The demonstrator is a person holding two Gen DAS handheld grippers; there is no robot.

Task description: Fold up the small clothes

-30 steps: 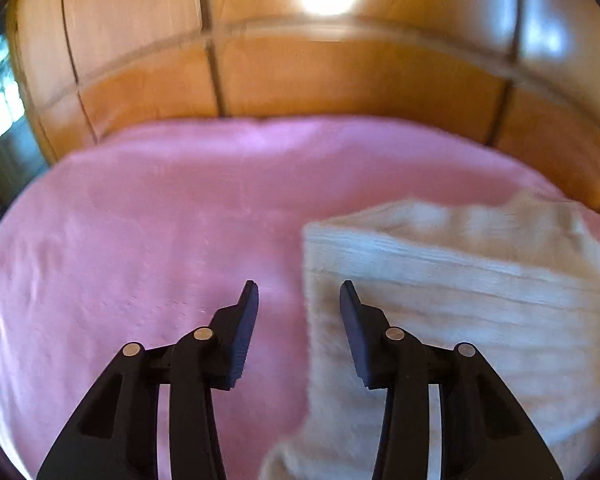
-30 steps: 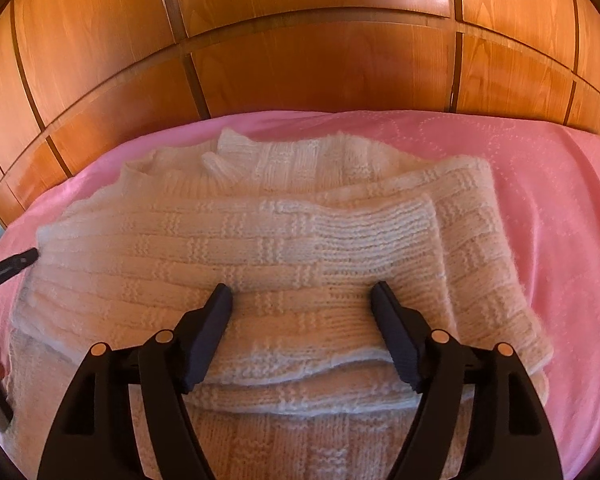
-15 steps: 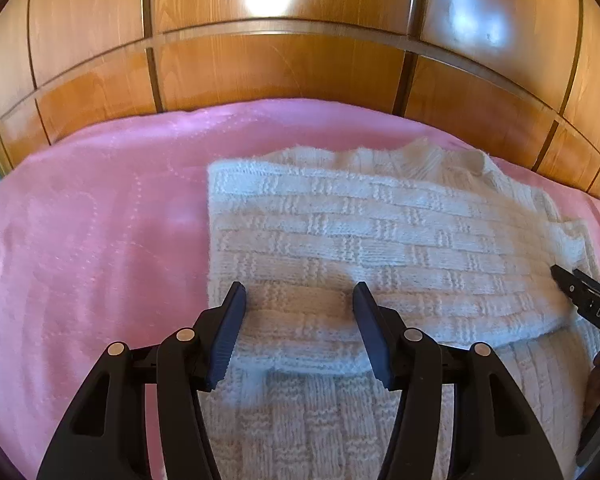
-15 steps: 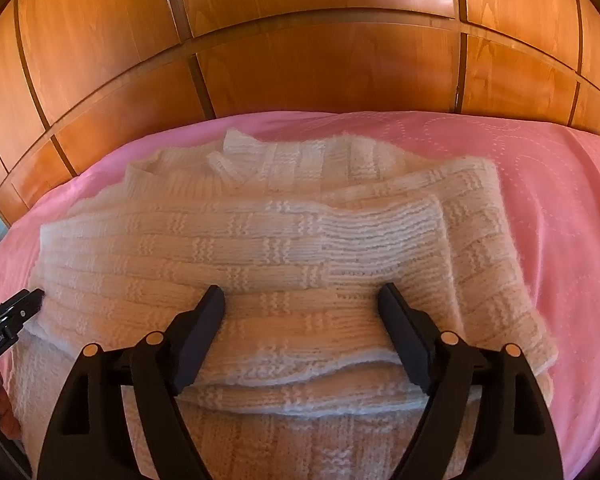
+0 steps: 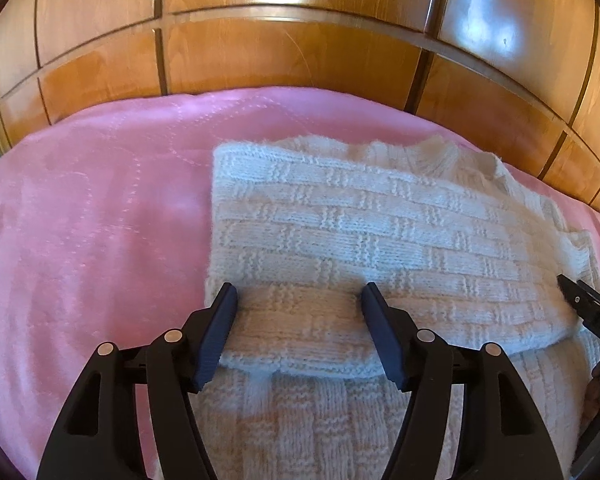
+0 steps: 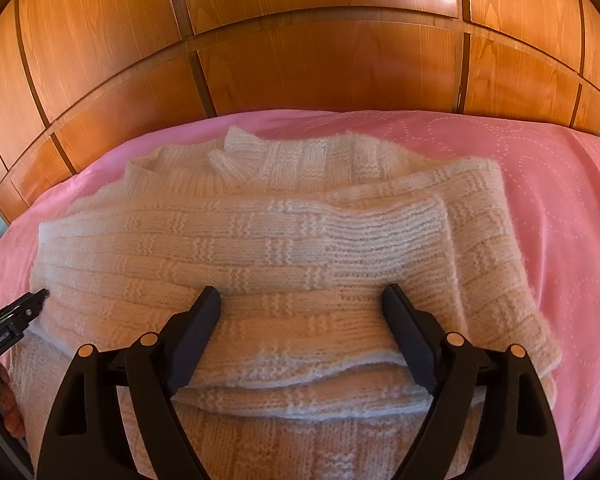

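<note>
Between the parted fingers of both claws lies the white knitted sweater (image 5: pixel 380 232), on the pink bedcover (image 5: pixel 92 240). Left claw (image 5: pixel 298 330) and right claw (image 6: pixel 300 334) have just been opening and grip nothing. Closing now could pinch one layer only, so the folded sleeves slide apart.

A cream basket-weave knitted sweater (image 6: pixel 284 248) lies flat on pink bedding, its upper part folded over.

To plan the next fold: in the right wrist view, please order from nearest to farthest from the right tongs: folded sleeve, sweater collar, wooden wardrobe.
1. Folded sleeve, directly beneath the right tongs.
2. Sweater collar, farther, upper left.
3. Wooden wardrobe, behind the bed.
</note>
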